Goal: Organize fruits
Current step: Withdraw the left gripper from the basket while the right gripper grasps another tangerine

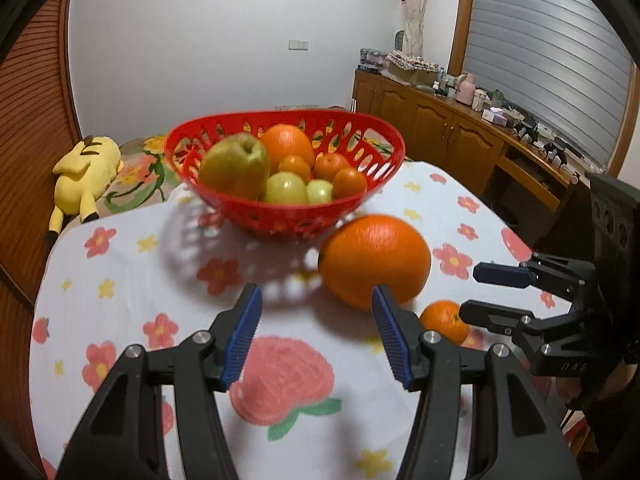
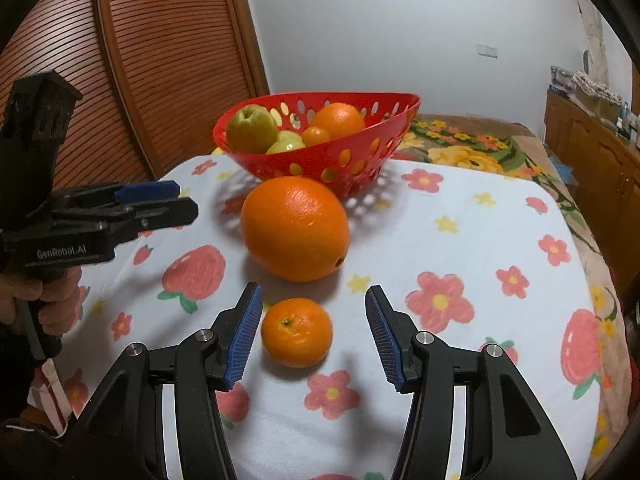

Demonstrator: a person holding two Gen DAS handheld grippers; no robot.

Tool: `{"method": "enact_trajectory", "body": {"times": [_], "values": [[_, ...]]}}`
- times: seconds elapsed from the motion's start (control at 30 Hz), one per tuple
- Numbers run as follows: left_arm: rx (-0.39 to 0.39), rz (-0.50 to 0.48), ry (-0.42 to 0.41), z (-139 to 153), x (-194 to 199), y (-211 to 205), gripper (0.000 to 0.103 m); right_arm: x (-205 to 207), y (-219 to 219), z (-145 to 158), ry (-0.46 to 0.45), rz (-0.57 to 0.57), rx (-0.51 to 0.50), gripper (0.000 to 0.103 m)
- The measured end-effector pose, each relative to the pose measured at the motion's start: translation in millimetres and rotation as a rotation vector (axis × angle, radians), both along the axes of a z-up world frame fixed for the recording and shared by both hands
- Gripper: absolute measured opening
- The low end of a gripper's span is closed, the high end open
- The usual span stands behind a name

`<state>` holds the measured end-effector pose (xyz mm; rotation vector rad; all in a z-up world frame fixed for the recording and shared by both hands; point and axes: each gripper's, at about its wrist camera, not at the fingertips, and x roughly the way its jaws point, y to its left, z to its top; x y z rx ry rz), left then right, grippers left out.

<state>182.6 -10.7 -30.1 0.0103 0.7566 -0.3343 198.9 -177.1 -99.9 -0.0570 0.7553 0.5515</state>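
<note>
Left gripper (image 1: 316, 332) hovers over the floral cloth-covered table (image 1: 120, 320), jaws spread apart, nothing between them. Red basket (image 1: 288, 216) sits toward the far edge of the table, holding a green apple (image 1: 234, 166), an orange (image 1: 288, 144), small green fruits (image 1: 286, 188) and small tangerines (image 1: 350, 182). Large orange (image 1: 374, 260) lies on the cloth just in front of the basket, near its right side, not in it. Small tangerine (image 2: 297, 332) lies nearer the front edge, just before the large orange, apart from it. Right gripper (image 2: 314, 332) has jaws wide apart on either side of the small tangerine, not touching it. Yellow plush toy (image 1: 86, 172) lies beyond the table's far left corner.
</note>
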Motion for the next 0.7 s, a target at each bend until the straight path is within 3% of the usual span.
{"method": "enact_trajectory", "body": {"times": [0.7], "values": [[-0.021,0.013,0.052,-27.7,-4.1,7.1,0.057,9.7,16.3,-24.6,0.113,0.032,-0.02,0.055]]}}
